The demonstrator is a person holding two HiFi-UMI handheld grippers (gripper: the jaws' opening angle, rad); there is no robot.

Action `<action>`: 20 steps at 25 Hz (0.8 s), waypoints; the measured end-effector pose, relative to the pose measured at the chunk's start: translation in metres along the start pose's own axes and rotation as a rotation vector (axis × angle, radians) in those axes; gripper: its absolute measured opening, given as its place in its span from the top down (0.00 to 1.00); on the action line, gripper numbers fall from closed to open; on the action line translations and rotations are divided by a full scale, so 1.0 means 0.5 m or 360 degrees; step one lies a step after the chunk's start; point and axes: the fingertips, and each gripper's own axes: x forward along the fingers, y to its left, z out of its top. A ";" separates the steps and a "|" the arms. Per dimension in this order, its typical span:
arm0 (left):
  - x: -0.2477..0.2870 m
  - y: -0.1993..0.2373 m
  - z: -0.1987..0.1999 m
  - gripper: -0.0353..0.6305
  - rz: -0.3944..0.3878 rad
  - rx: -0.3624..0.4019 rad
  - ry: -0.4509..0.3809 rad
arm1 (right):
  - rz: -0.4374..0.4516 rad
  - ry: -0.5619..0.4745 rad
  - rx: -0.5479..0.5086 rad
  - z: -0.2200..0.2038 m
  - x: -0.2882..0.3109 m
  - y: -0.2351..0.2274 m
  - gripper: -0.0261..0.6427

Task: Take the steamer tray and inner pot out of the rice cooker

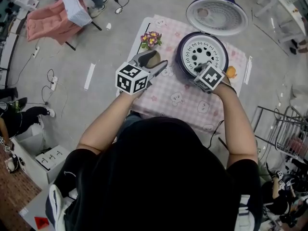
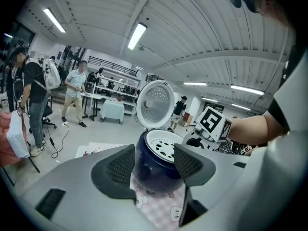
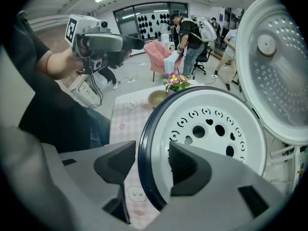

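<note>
The dark blue rice cooker (image 1: 183, 61) stands on the table with its lid (image 1: 217, 16) swung open behind it. A white perforated steamer tray (image 1: 206, 52) sits in its mouth and hides the inner pot. My right gripper (image 1: 199, 68) points steeply down at the cooker's near rim. In the right gripper view its jaws (image 3: 151, 160) straddle the blue rim (image 3: 143, 143), one outside and one over the tray (image 3: 216, 129), with gaps showing, so it is open. My left gripper (image 1: 161, 60) hovers open left of the cooker and faces it (image 2: 154, 160), holding nothing.
A pink checked cloth (image 1: 183, 100) covers the small table. A small brownish bowl (image 1: 153, 59) and a flower pot (image 1: 151, 39) stand left of the cooker, and an orange object (image 1: 231, 72) lies to its right. Several people stand on the floor beyond (image 2: 74, 93).
</note>
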 end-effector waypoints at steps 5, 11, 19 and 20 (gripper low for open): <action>-0.011 0.012 -0.020 0.55 0.0009 -0.0038 0.0006 | 0.0007 0.0123 -0.0059 -0.004 0.018 0.001 0.62; -0.025 0.033 -0.020 0.55 0.0026 -0.0063 -0.0002 | 0.0178 0.0168 0.0000 -0.003 0.028 0.043 0.66; -0.026 0.031 -0.033 0.55 -0.0011 -0.0084 0.0022 | 0.0107 0.0088 0.0040 -0.004 0.000 0.029 0.73; -0.025 0.031 -0.033 0.55 -0.0017 -0.0083 0.0025 | 0.0084 0.0059 0.0036 0.002 -0.008 0.025 0.74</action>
